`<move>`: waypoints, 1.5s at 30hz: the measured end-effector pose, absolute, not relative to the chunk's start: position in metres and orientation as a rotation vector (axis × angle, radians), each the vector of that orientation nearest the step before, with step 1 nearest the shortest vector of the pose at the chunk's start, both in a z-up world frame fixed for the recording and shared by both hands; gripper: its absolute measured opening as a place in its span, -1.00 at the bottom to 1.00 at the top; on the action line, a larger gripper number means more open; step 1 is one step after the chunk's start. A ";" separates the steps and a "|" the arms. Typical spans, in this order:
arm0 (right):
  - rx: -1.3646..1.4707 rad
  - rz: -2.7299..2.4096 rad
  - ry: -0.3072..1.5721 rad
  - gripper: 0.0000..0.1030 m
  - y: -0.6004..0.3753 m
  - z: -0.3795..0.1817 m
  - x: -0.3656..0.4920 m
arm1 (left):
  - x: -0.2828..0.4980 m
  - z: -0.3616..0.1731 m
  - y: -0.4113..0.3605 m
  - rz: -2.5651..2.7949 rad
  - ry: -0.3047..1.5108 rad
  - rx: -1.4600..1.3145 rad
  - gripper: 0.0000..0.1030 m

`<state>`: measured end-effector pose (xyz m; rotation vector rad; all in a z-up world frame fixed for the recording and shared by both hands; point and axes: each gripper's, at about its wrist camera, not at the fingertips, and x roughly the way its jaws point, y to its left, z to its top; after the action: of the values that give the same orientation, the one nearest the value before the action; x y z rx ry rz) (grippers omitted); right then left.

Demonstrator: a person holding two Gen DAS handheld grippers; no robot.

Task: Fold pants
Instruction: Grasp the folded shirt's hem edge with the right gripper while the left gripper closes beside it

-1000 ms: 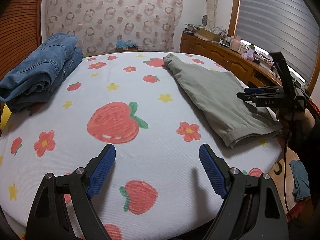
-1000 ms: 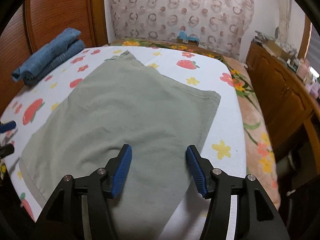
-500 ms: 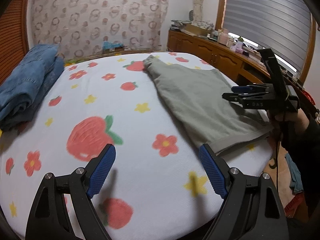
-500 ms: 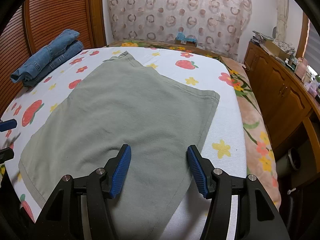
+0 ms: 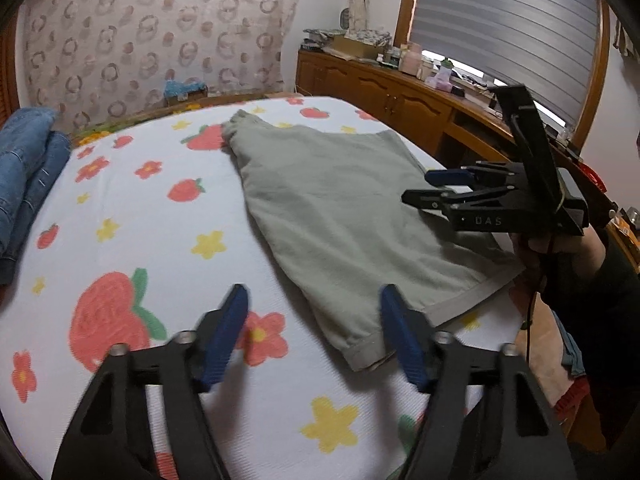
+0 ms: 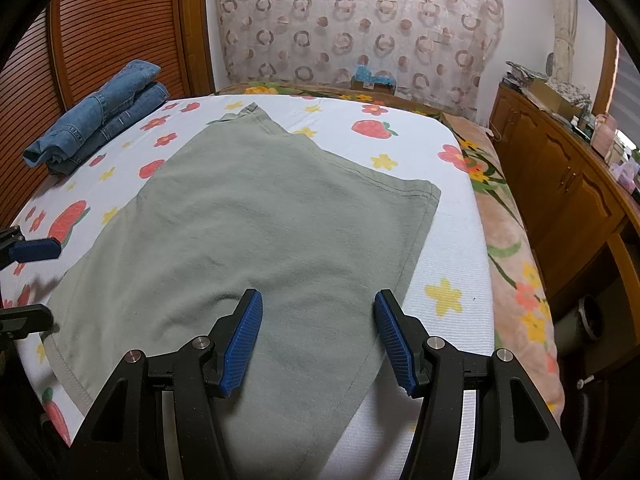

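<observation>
Lying folded at far left edge of strawberry-print bedspread [image 6: 448, 236]: blue jeans [image 6: 100, 114]. Standing along right wall: wooden cabinet [image 6: 560, 184], cluttered on top. Hanging behind bed: ring-patterned curtain [image 6: 360, 20]. Covering window: slatted blind [image 5: 512, 32].

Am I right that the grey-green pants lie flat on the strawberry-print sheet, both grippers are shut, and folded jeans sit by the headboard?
Not quite: both grippers are open and hold nothing. The right wrist view shows the right gripper spread above the grey-green pants; the left wrist view shows the left gripper open too. The folded jeans and sheet are as you say.
</observation>
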<state>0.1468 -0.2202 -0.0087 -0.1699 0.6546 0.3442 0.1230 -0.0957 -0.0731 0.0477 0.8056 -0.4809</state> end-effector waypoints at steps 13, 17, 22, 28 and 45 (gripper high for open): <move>-0.124 0.320 0.650 0.17 -0.227 0.001 0.134 | 0.117 -0.084 -0.097 -0.524 0.834 0.022 -0.24; -0.080 0.287 0.627 0.17 -0.235 0.005 0.103 | 0.112 -0.084 -0.097 -0.533 0.835 0.026 -0.23; -0.035 0.260 0.631 0.17 -0.239 -0.005 0.066 | 0.104 -0.084 -0.095 -0.543 0.832 0.014 -0.24; 0.018 0.254 0.652 0.17 -0.235 -0.017 0.042 | 0.097 -0.084 -0.095 -0.545 0.833 0.012 -0.24; 0.036 0.298 0.646 -0.60 -0.231 -0.024 0.034 | 0.092 -0.084 -0.094 -0.528 0.838 0.005 -0.18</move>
<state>0.0336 -0.2310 -0.0243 0.0360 0.6463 0.2980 0.0921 -0.0941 -0.0835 0.0053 0.8379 -0.5285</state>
